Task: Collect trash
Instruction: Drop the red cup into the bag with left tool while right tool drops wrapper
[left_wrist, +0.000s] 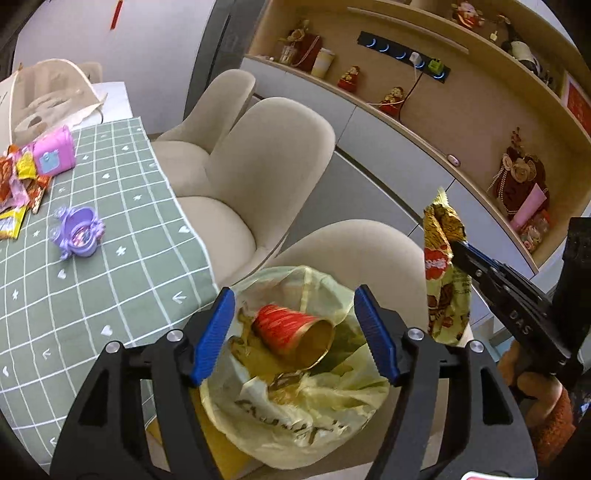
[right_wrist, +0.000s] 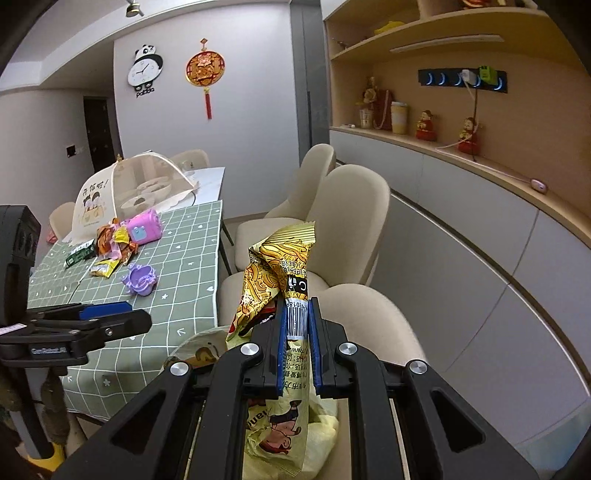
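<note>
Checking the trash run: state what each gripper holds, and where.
Right gripper pinches the yellow snack wrapper around its middle, at the barcode. Left gripper is open, holding nothing.

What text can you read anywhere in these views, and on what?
"panda": below the panda wall clock.
"DAS": on the right gripper's arm.
Barcode digits, roughly "6920189": on the yellow snack wrapper; its Chinese print is too warped to read.
Yellow plastic bag: dark lettering, crumpled, unreadable.
Mesh food cover: Chinese characters, too small.
</note>
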